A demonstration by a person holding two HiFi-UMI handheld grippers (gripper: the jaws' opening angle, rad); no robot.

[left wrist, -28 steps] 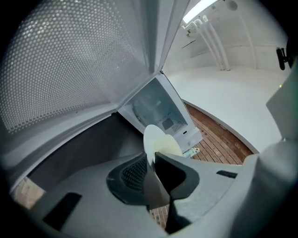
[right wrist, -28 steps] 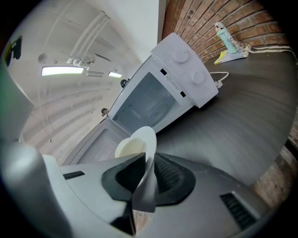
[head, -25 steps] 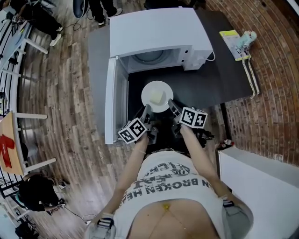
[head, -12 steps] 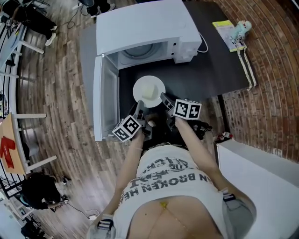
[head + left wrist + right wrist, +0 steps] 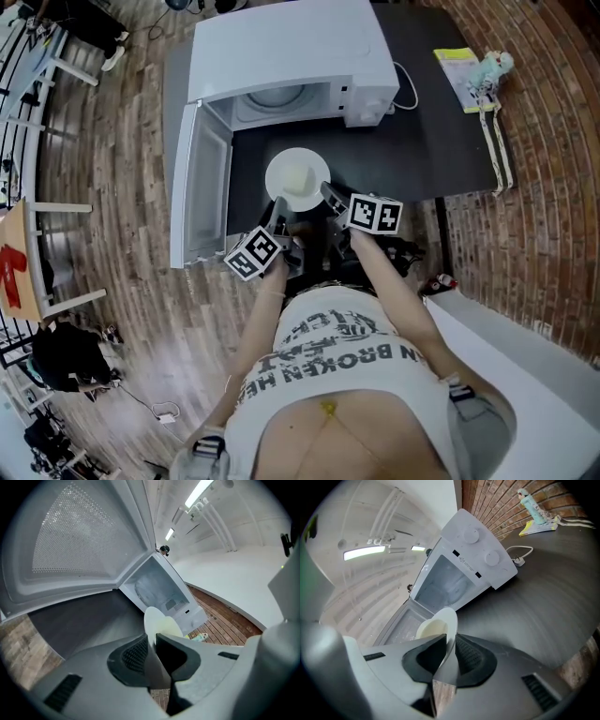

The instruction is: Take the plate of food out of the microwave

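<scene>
The plate (image 5: 298,178) has drawn slightly farther from the microwave (image 5: 281,56). The jaws of the left gripper (image 5: 277,211) and right gripper (image 5: 330,195) each clench its rim.

The plate (image 5: 275,174) looks smooth, the tabletop (image 5: 417,141) matt, the floor (image 5: 112,197) wooden.

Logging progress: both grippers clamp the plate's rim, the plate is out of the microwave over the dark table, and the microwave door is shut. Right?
Not quite: the microwave door stands wide open, as the head view shows. The rest holds: left gripper and right gripper clamp the plate by its rim, out of the microwave, over the dark table.
</scene>
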